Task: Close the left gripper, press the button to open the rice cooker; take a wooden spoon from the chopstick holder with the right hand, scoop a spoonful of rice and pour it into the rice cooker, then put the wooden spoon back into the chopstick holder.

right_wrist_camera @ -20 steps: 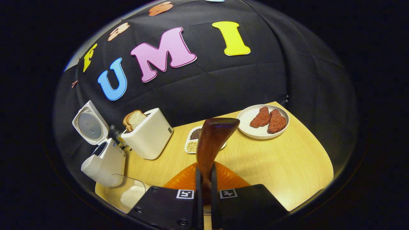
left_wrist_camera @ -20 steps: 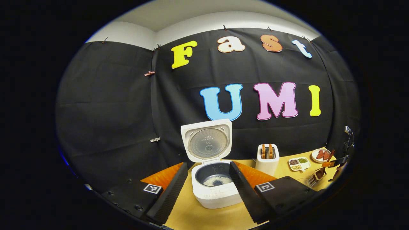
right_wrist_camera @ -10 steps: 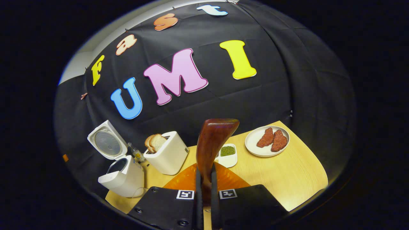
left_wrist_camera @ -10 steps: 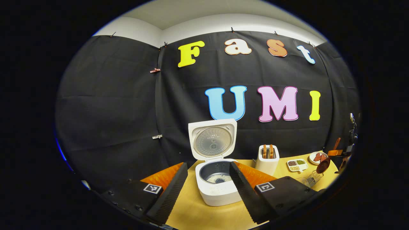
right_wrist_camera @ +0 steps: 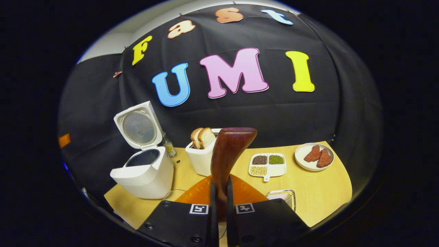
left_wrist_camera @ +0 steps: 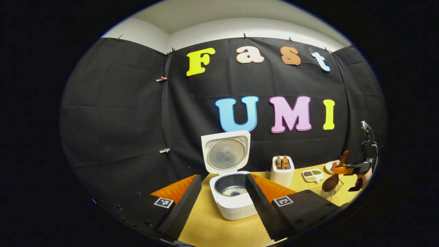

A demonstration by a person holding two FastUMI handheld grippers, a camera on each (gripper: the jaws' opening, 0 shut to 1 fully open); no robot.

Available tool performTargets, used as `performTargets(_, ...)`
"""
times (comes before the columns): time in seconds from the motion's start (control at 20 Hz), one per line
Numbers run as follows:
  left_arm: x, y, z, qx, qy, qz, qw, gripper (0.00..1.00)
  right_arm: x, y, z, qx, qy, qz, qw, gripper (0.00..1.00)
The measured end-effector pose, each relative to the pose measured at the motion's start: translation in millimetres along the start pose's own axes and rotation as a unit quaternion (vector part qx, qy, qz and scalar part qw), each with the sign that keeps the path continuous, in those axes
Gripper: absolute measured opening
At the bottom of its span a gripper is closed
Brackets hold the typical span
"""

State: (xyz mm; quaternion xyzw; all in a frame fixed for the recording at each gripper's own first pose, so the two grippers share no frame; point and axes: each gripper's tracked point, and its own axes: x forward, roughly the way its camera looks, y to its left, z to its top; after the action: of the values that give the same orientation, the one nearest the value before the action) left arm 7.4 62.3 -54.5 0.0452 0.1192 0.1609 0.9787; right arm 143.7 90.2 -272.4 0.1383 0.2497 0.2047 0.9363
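- The left tool (left_wrist_camera: 221,202) stands wide open with nothing between its fingers, hovering above the bench (left_wrist_camera: 212,230).
- The rice cooker (left_wrist_camera: 233,195) sits at 12 o'clock from it, lid up, with a little rice in the pot.
- The right tool (right_wrist_camera: 219,206) is clamped on the handle of the wooden spoon (right_wrist_camera: 226,151), both fingers pressing on it.
- In the left gripper view the spoon's bowl hangs just over the wire chopstick holder (left_wrist_camera: 333,190) at 3 o'clock.
- The toaster (right_wrist_camera: 202,156), divided dish (right_wrist_camera: 267,164) and plate (right_wrist_camera: 313,157) stand behind.
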Motion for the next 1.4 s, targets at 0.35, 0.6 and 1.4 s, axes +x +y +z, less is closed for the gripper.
performTargets(0.35, -9.8, 2.3, 3.9, 0.008, -0.005, -0.049, 0.999, 0.90, 32.6, 5.4, -69.7, -0.047, 0.033, -0.075, 0.996, 0.14)
performTargets(0.6, -7.2, 11.2, -8.1, 0.001, 0.012, -0.077, 0.997, 0.91, 57.3, 11.1, -83.6, -0.008, 0.037, -0.106, 0.994, 0.14)
performTargets(1.4, 6.2, 45.8, -31.4, -0.031, 0.025, -0.101, 0.994, 0.91, 45.4, 33.8, -109.4, 0.347, 0.053, -0.071, 0.934, 0.14)
